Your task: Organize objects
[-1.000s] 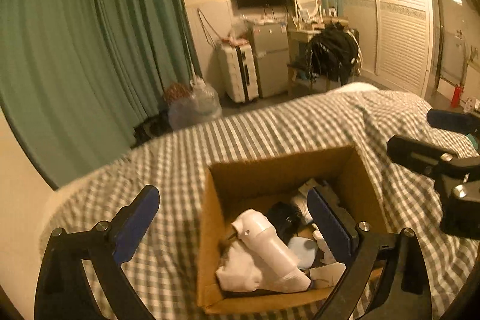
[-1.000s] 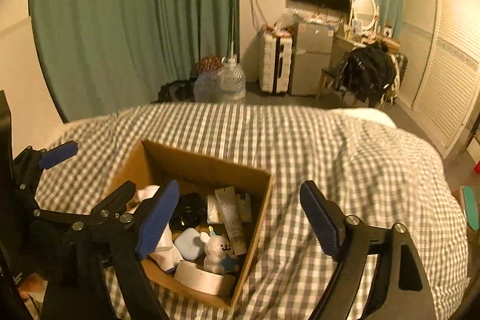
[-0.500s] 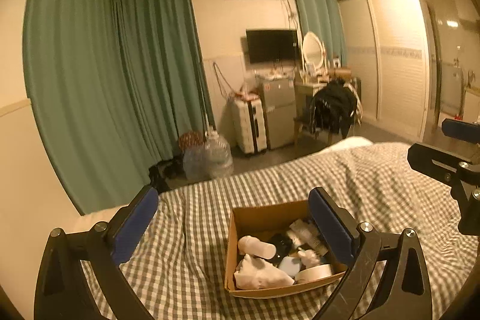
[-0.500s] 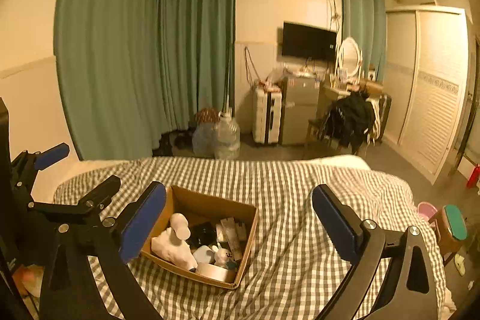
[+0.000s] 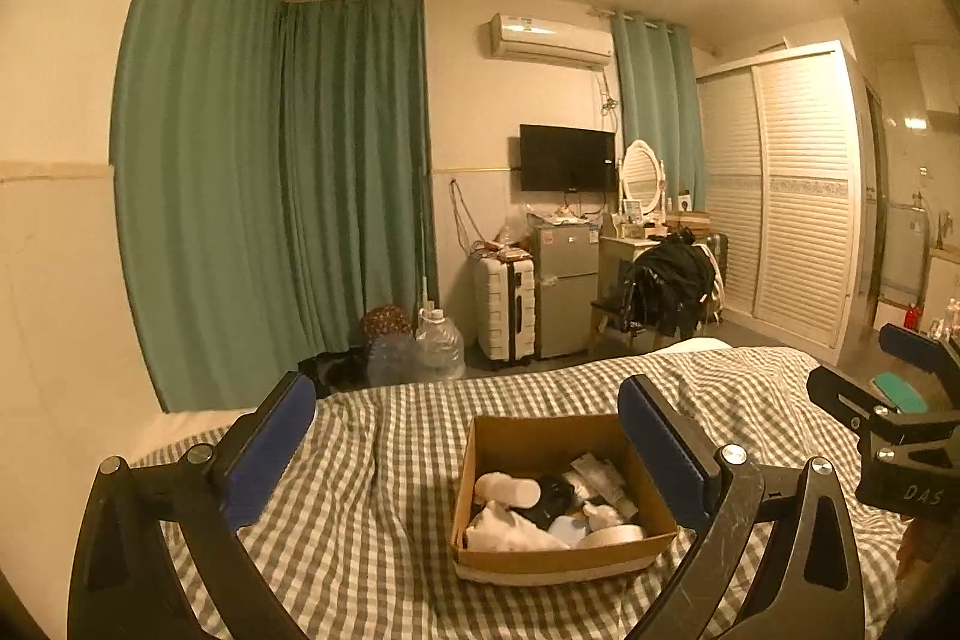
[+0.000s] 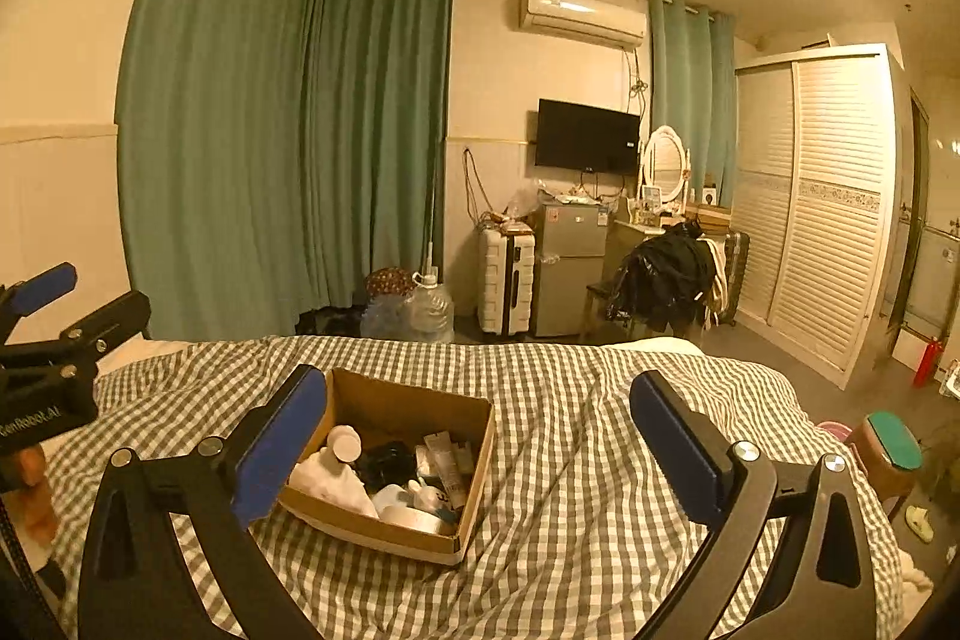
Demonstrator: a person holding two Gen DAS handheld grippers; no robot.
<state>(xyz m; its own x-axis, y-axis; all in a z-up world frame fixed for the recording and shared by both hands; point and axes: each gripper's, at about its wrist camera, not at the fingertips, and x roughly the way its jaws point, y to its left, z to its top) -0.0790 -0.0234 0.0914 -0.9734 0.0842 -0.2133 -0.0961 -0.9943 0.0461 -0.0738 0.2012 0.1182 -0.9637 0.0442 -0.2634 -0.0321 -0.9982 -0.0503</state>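
Note:
An open cardboard box [image 5: 540, 439] sits on the checked bed cover [image 5: 372, 490]. It holds several small items: a white bottle [image 5: 507, 489], a white cloth, a black item, tubes and a roll of tape. The box also shows in the right wrist view [image 6: 414, 409]. My left gripper [image 5: 468, 451] is open and empty, held back from and above the box. My right gripper [image 6: 477, 439] is open and empty, also pulled back, to the right of the left one. The right gripper shows at the right edge of the left wrist view [image 5: 888, 418].
The bed cover [image 6: 588, 460] spreads wide around the box. Beyond the bed are green curtains [image 5: 270, 196], water jugs [image 5: 438, 346], a white suitcase [image 5: 504, 307], a small fridge [image 5: 567, 289], a chair with dark clothes [image 5: 666, 286] and a wardrobe [image 5: 792, 196]. A stool [image 6: 891, 448] stands right of the bed.
Both grippers have pulled back and up from the box, which now looks smaller and farther. Both stayed open and empty. The views tilted up to show the room and ceiling.

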